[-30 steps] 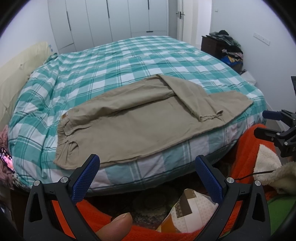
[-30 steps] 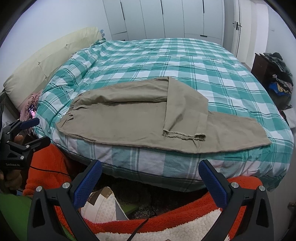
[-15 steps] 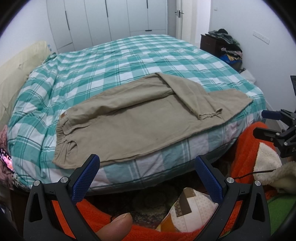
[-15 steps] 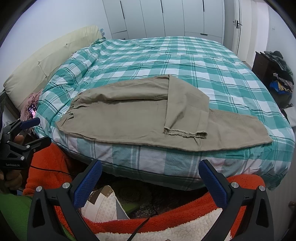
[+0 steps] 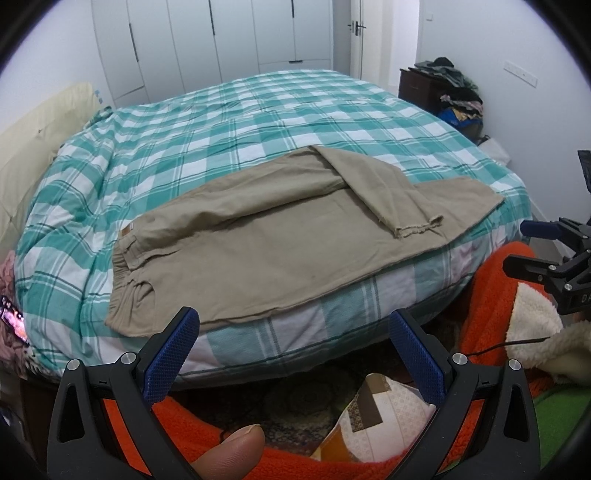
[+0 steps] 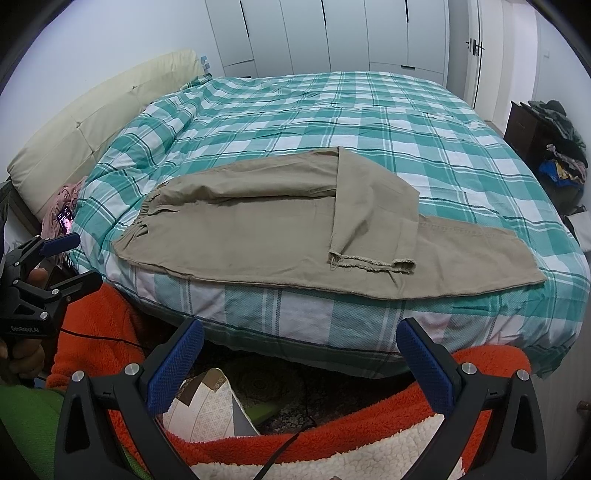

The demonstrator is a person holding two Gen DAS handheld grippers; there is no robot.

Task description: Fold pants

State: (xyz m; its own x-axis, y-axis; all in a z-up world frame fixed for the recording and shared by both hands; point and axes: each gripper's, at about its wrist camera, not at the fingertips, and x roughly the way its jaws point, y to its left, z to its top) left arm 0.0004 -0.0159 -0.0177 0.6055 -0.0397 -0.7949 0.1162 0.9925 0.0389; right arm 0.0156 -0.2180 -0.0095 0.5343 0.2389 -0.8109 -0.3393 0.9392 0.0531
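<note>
Left gripper (image 5: 293, 330): released, jaws spread wide, nothing between them, held off the near edge of the bed (image 5: 258, 122). A thumb tip (image 5: 231, 456) shows at the bottom of its view.

Right gripper (image 6: 299, 343): also released, jaws wide, empty, same standoff from the bed edge. Orange fleece (image 6: 332, 439) and a patterned cushion (image 6: 207, 410) sit just below both grippers.

Pants (image 6: 295, 236): khaki, lying flat on the bed's near edge, ahead of both grippers, neither touching them. Waistband (image 5: 127, 280) is ahead-left of the left gripper. One leg is folded back across the other, its frayed hem (image 6: 369, 264) straight ahead of the right gripper. The lower leg's end (image 6: 517, 258) runs out ahead-right of the right gripper.

Further out: checked teal duvet, cream headboard (image 6: 92, 122) far left, white wardrobe doors (image 6: 332, 33) at the back, clothes pile on a dark cabinet (image 6: 561, 147) far right.
</note>
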